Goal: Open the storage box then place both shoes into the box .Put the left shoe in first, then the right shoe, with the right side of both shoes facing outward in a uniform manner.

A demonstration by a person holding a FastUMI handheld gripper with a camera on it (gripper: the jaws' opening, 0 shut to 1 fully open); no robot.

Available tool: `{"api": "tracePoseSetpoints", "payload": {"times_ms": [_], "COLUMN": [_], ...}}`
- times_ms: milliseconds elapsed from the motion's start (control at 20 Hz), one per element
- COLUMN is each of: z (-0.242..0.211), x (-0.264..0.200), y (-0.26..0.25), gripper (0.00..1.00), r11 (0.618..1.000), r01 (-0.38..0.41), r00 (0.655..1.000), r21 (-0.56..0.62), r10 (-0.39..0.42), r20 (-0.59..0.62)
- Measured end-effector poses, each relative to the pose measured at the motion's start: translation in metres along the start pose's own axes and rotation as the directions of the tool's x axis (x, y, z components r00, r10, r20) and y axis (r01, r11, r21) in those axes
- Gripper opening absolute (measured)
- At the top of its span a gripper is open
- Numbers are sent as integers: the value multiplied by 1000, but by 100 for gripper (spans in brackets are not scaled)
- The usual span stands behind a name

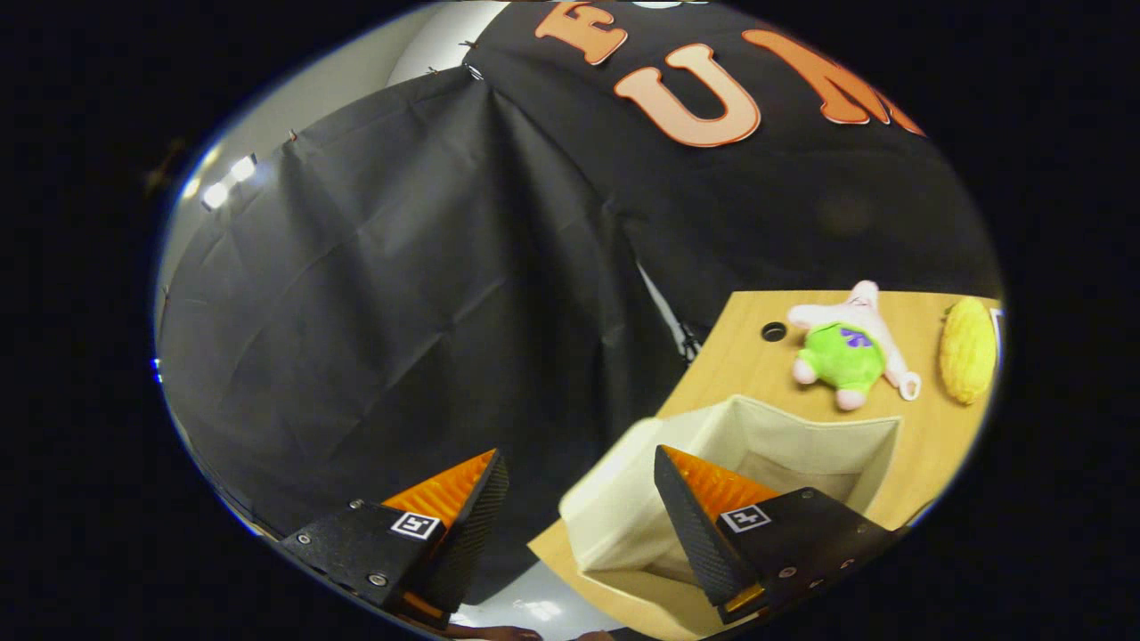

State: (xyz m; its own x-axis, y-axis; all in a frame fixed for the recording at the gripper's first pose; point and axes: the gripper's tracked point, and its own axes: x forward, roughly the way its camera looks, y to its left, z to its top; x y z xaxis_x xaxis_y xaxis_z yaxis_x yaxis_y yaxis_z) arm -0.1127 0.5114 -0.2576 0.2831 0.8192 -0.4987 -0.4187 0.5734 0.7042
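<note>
Two fingers: the gripper (579, 467) has its fingers wide apart, and nothing is held between them.
Left finger: it stands before the black cloth wall (401, 294), off the table's edge.
Right finger: its tip lies over the near part of the storage box (614, 507).
Storage box: a cream fabric box, already open on top, standing at the corner of the wooden table (739, 356); as far as one can see inside, only the cloth lining shows.
Shoes: I cannot tell where they are.
Plush toy: a pink figure in green shorts (846, 352) lies on the table beyond the box, apart from it.
Yellow object: a corn-like thing (968, 349) lies just beside the toy.
Table hole: a small dark round hole (774, 331) is near the toy's arm.
</note>
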Motion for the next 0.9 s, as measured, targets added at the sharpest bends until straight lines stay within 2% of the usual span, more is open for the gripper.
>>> {"api": "tracePoseSetpoints", "payload": {"times_ms": [100,200,350,500,700,800,900], "z": [-11,-16,-44,-86,-163,-206,-229], "x": [-26,-59,-113,-167,-216,-231,-237], "y": [-46,-98,-171,-231,-294,-316,-327], "gripper": [98,98,98,98,97,96,94], "r11": [994,974,923,861,797,786,789], "r01": [109,225,384,507,602,616,612], "r00": [994,974,923,862,795,778,774], "r21": [-9,-14,11,36,53,60,47], "r10": [-108,-224,-384,-507,-592,-595,-586], "r20": [12,26,23,-24,-133,-202,-241]}}
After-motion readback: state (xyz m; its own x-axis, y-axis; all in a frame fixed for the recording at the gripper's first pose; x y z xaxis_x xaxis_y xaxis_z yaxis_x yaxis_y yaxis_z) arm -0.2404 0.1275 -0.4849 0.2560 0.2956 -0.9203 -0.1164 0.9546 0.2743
